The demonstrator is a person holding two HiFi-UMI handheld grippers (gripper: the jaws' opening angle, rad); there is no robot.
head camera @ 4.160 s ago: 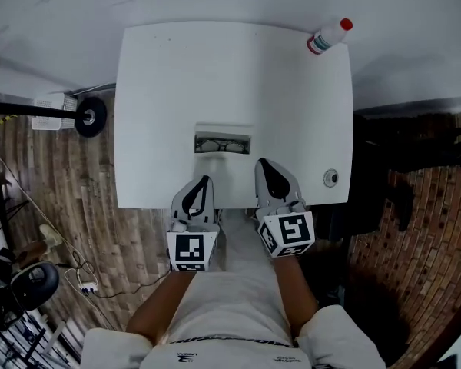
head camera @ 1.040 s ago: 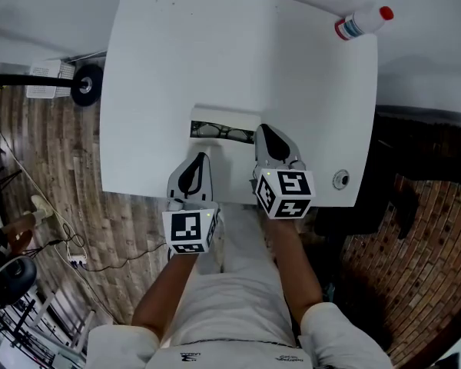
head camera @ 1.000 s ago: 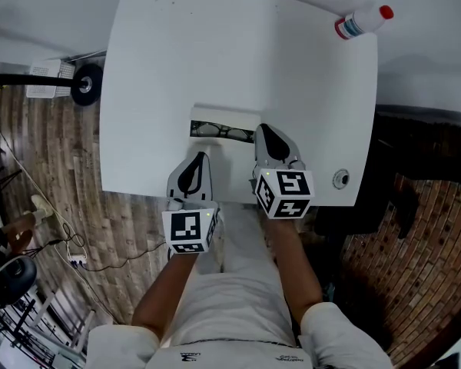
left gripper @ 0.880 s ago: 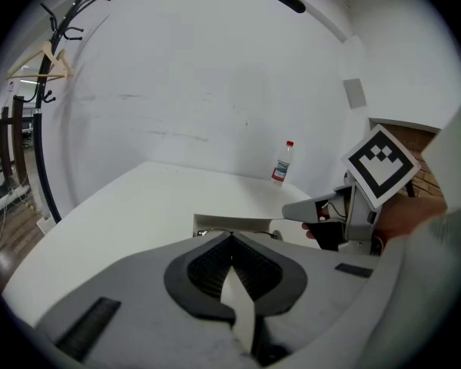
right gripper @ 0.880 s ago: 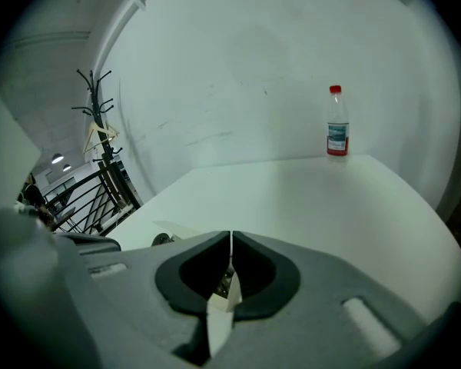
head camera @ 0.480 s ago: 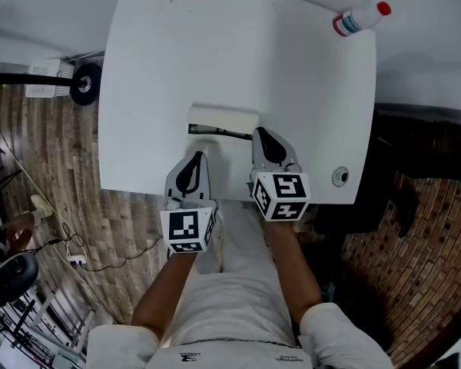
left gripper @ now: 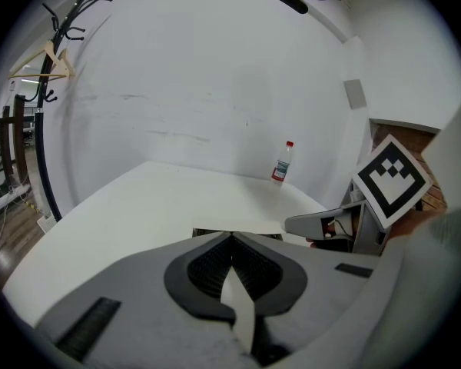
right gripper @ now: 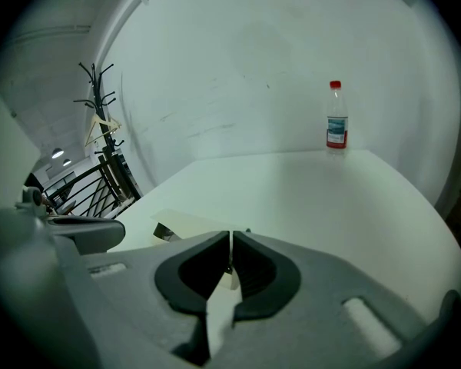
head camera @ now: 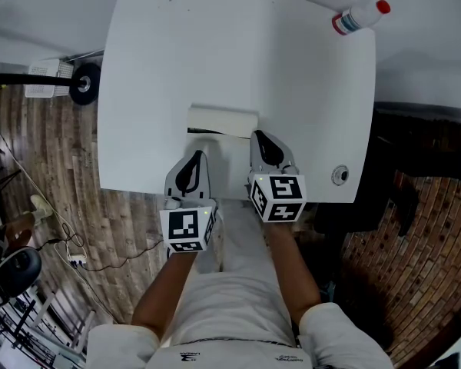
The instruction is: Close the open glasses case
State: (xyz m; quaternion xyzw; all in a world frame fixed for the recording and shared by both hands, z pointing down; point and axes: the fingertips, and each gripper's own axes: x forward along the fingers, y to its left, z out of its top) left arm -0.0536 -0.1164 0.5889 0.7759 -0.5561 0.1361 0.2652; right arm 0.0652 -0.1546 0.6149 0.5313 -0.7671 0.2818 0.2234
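Glasses case (head camera: 223, 120) nearly shut; R tool (head camera: 260, 137) maybe touching it, jaws together.

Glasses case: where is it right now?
Head view: glasses case on the white table's near half, just ahead of the left gripper, right end beside the right gripper.

We've got open table (head camera: 177, 60) across the whole far half and down the left edge, easy to pass through. What's in the way: the glasses case (head camera: 223, 120) mid-table toward the near edge, a bottle (head camera: 359, 17) standing at the far right corner, and a small round thing (head camera: 339, 176) by the near right corner.
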